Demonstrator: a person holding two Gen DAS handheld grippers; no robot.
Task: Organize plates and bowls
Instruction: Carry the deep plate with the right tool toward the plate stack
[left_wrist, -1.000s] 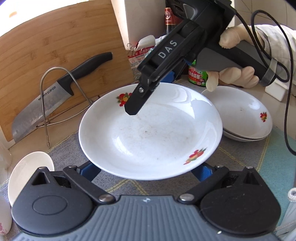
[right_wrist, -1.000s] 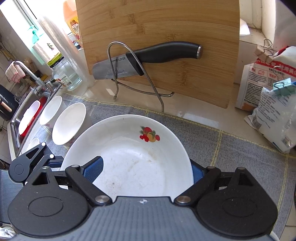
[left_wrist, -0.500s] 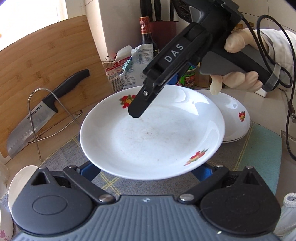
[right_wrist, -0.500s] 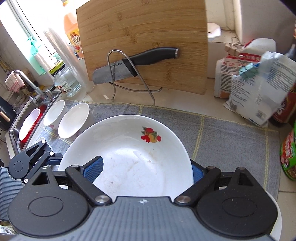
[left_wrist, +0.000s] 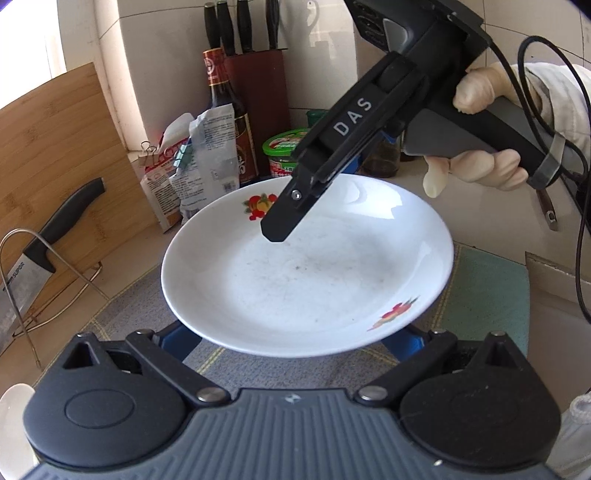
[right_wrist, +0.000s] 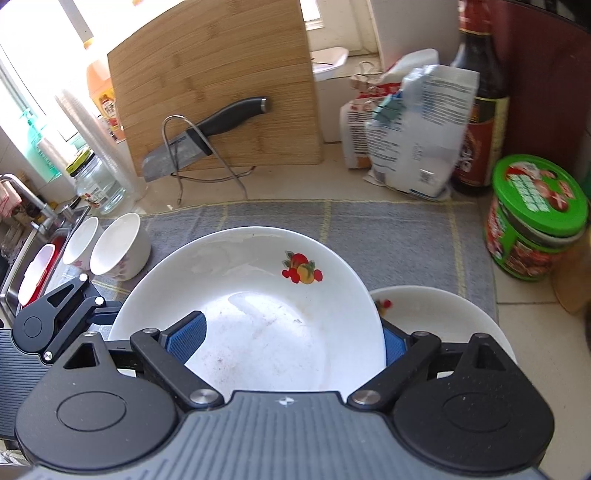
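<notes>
Plate, white glazed ceramic with fruit print (left_wrist: 306, 273): carried between both claws, off table. Right claw (right_wrist: 291, 339) wide, blue pads clamping opposite rim edges; left claw (left_wrist: 295, 334) grips near rim, jaws hidden. Rigid, slippery, breakable; hold rim. Second white plate (right_wrist: 443, 317) just right of right claw.

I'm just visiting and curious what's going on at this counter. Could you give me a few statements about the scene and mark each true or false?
1. Both tools hold the same white plate. True: the left tool and the right tool each grip its rim.
2. The plate carries a fruit print. True.
3. The knife lies flat on the grey mat. False: it rests in a wire stand against the wooden board.
4. Two white bowls stand near the sink. True.
5. The jar lid is red. False: it is green.
</notes>
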